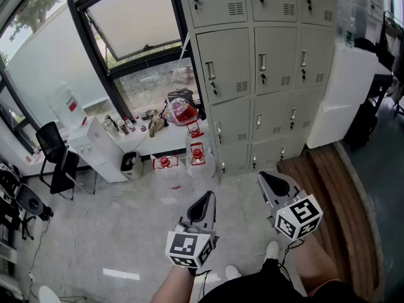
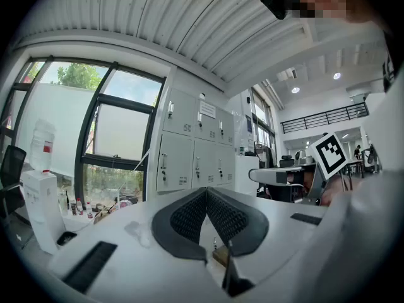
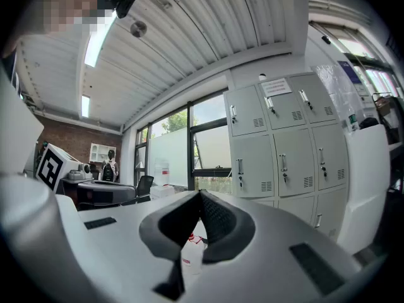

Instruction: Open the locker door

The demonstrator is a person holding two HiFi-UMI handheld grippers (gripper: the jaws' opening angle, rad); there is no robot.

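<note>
The bank of lockers [image 1: 262,74] stands ahead of both grippers and well apart from them, with every door shut flush. The left gripper [image 1: 207,199] is out before the bank's left column, its jaws pinched together on nothing. The right gripper [image 1: 265,179] is nearer the bank, before its middle column, and is likewise clenched and empty. Each locker door [image 1: 225,65] is pale grey metal with an upright silver handle near its left edge, a lock beneath it and a small slotted vent at the lower right.
</note>
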